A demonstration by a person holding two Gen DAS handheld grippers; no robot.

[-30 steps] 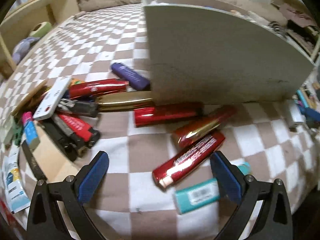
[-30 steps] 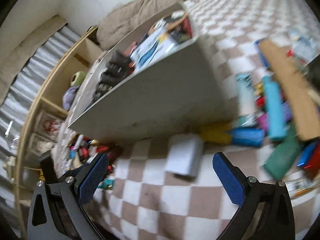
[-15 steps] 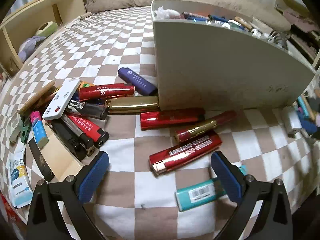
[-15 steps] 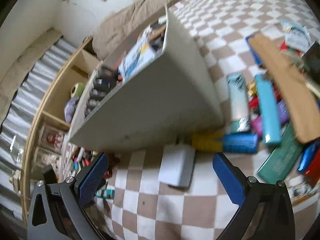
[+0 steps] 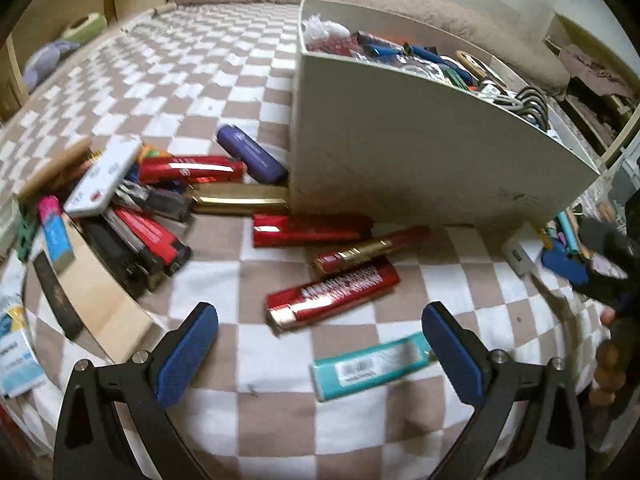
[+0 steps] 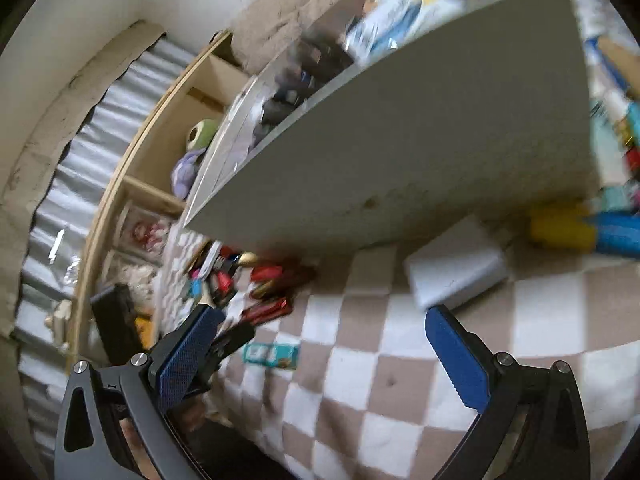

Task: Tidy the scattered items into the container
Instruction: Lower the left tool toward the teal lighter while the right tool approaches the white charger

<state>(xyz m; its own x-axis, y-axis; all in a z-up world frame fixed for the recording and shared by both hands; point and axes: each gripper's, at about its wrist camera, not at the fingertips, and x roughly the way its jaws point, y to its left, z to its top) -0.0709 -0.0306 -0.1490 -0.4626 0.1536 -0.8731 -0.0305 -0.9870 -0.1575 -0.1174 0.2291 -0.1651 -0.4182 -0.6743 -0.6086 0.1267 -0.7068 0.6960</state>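
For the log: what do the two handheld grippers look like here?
Both look alike. The left gripper and right gripper each have two black skeletal arms with triangular cut-outs and silver screw heads, ending in jaws faced with blue, finely textured pads. No cables, markings or sleeves show.

Left gripper [image 5: 320, 332] pulling back and up from the lighters, red lighter [image 5: 332, 294] slipping farther ahead of its pads, container [image 5: 420, 152] contents now showing over the rim, right gripper [image 6: 324, 344] swinging left, white block [image 6: 456, 268] now nearer its right pad
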